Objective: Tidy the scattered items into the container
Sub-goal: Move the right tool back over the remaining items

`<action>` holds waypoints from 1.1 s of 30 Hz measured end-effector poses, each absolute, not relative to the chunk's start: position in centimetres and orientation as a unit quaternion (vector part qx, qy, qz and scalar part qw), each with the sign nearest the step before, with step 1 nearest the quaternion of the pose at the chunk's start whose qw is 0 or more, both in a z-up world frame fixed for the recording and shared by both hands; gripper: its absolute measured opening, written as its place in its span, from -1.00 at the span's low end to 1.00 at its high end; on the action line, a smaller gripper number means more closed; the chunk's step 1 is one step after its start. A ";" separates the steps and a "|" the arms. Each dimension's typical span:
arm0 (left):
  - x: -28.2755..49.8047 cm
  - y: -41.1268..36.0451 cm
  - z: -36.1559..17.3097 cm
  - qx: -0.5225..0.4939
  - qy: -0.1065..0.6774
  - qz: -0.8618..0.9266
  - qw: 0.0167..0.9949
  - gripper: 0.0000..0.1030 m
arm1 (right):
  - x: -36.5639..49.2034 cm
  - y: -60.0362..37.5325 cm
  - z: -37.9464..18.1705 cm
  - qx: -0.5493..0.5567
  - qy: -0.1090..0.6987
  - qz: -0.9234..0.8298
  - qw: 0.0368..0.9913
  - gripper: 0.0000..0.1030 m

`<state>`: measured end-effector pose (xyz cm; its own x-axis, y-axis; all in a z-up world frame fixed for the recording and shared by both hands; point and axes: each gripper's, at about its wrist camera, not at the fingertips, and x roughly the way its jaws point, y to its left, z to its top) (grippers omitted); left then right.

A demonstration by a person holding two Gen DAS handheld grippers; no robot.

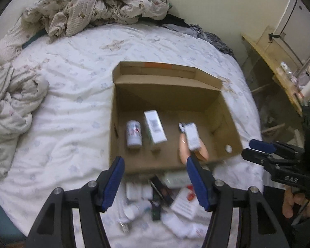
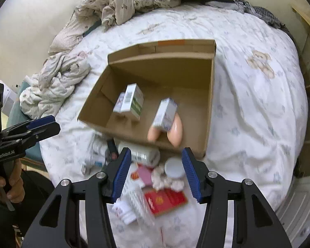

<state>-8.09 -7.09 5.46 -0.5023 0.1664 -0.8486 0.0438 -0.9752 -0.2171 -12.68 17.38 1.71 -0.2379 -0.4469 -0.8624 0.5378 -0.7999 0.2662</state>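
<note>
Left wrist view: my left gripper hangs released, jaws wide, nothing between. Cardboard box on bed holds white bottle, tall carton, small carton lying on peach item. Scattered pile near, below jaws.

Right wrist view: my right gripper also released, empty, over pile: round lid, red packet. I judge sorting partway; best take top, separate piece, jaws square across.

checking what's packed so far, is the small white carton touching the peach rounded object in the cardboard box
Touching. In the right wrist view the small white carton leans directly on the peach rounded object inside the cardboard box, with no gap.
</note>
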 end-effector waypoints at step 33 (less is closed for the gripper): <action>-2.0 -4.8 -4.1 -0.599 -0.172 0.781 0.038 0.23 | -8.0 18.9 -7.2 0.633 0.032 -0.690 0.349 0.12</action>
